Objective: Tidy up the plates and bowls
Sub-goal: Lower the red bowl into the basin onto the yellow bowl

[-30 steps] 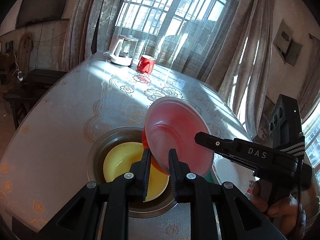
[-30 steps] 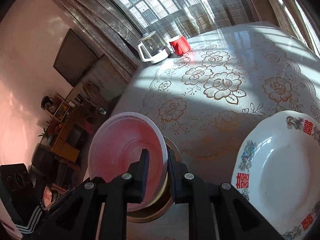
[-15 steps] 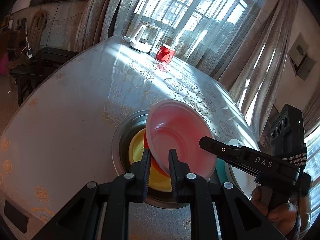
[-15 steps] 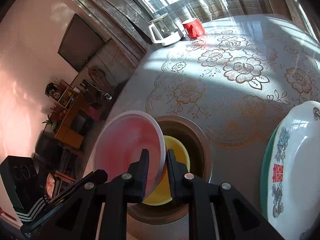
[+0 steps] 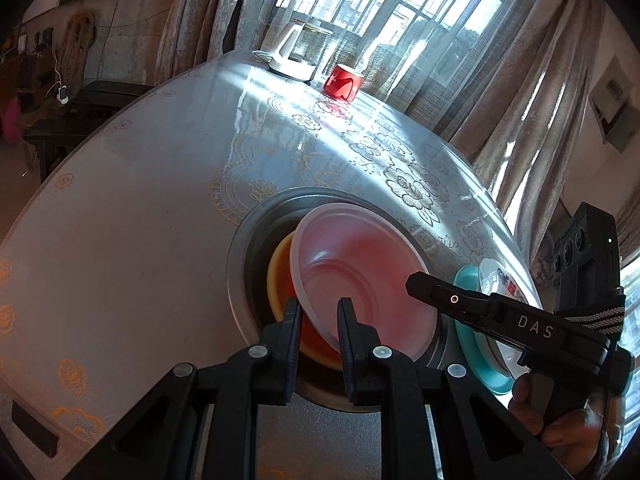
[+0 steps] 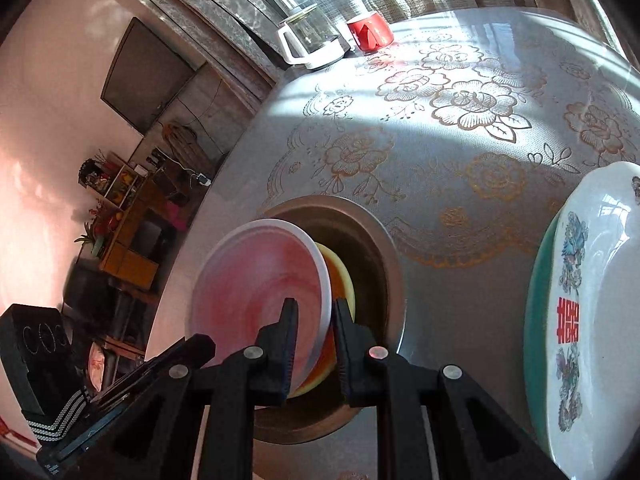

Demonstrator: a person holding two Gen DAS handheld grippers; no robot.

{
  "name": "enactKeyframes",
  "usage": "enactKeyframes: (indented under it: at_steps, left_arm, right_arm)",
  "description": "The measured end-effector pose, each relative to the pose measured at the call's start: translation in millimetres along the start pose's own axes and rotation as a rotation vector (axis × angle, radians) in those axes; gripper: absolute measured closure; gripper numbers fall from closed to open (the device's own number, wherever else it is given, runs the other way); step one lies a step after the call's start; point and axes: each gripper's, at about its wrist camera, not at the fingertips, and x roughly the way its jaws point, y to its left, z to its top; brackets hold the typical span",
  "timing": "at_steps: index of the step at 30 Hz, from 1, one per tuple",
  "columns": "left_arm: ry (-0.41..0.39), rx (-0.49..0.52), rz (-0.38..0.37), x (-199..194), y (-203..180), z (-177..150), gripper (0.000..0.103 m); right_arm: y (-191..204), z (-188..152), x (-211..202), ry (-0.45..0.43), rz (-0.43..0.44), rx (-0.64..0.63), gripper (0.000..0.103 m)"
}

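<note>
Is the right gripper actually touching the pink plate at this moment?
Touching. The right wrist view shows the right gripper shut on the pink plate's white rim, a pad on each side with no gap.

Harsh window backlight (fisheye-warped edges)

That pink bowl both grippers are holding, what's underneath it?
Under the pink bowl a yellow bowl sits inside a round metal basin on the table. The pink bowl covers most of the yellow one, so anything else in the basin stays hidden.
</note>
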Motion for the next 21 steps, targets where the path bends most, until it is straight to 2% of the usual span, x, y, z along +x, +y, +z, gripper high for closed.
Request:
enactKeyframes:
  at_steps: [11,16,21]
  left_arm:
    - [0.001,0.0,0.053,4,6,-2,0.083]
    - [-0.047,0.035,0.047,-5,4,0,0.081]
    - [-0.065,0.112,0.104,-3,-4,-2,0.084]
  right_arm:
    - [0,-3,-1,-0.013,-0.041,-0.032,0.083]
    - [3,-4,-3,-0.028,-0.073,-0.063,0.083]
    - [6,-5,-2,-0.036,-0.102,-0.105,0.083]
